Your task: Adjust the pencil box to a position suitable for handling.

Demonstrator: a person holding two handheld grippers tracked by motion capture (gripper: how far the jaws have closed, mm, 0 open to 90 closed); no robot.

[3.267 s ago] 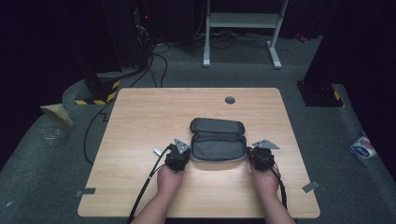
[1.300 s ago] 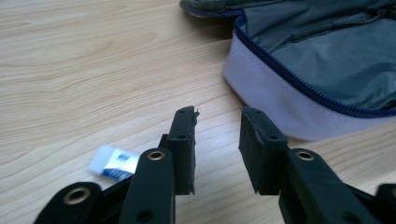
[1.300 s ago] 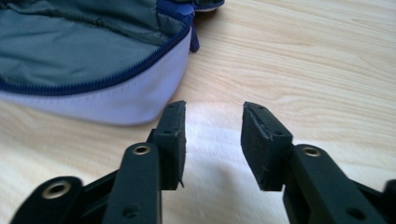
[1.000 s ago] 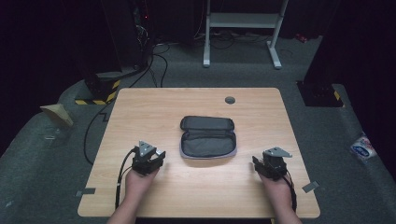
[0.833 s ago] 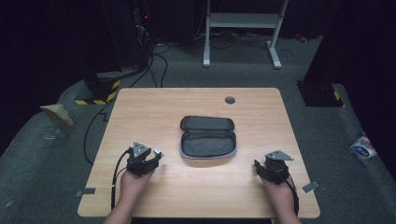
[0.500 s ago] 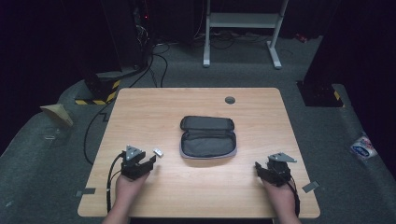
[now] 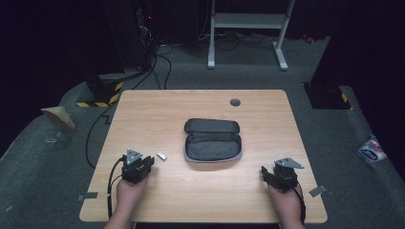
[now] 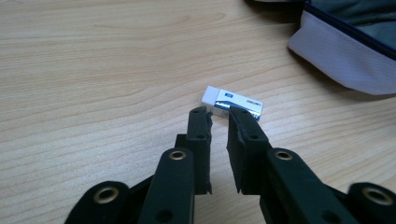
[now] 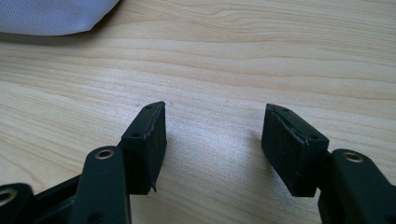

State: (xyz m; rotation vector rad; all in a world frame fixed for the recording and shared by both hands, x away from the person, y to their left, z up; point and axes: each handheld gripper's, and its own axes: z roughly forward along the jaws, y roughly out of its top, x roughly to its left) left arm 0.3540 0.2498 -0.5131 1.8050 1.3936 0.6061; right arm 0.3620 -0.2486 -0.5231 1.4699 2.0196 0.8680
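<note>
Lying just beyond the narrowed left claw (image 8: 219, 114), a white eraser (image 8: 232, 102) (right claw (image 9: 212, 119) wide, holding nothing).

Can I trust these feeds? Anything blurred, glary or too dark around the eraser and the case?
High view: table evenly lit, surroundings nearly black, eraser small and soft. Left gripper view: eraser sharp, its print too small to read, no glare; case casts a soft shadow. Right gripper view: wood grain crisp, jaw shadows faint, pale case edge slightly soft.

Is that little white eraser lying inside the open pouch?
No, the eraser lies on the bare wooden table, apart from the pouch.
</note>
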